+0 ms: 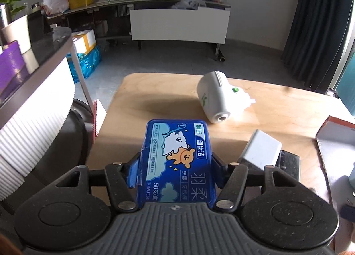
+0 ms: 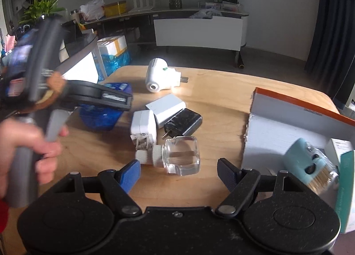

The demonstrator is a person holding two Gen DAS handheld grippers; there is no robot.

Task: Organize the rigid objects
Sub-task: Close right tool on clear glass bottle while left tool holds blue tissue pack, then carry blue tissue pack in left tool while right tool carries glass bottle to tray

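Currently left gripper (image 1: 175, 166) fingers clamp the blue rectangular plastic floss-pick box (image 1: 177, 157) above the wooden counter (image 1: 155, 99), right gripper (image 2: 178, 171) fingers apart over the clear square glass bottle (image 2: 182, 157); shallow side grip could let box slip.

On the table (image 2: 221, 90), chargers (image 2: 165, 110) lie between floss box (image 2: 99, 115) and cardboard box (image 2: 277, 121).

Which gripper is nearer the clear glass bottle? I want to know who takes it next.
Right. The right gripper hangs open just before the clear glass bottle; the left gripper sits off to the side, shut on the blue box.
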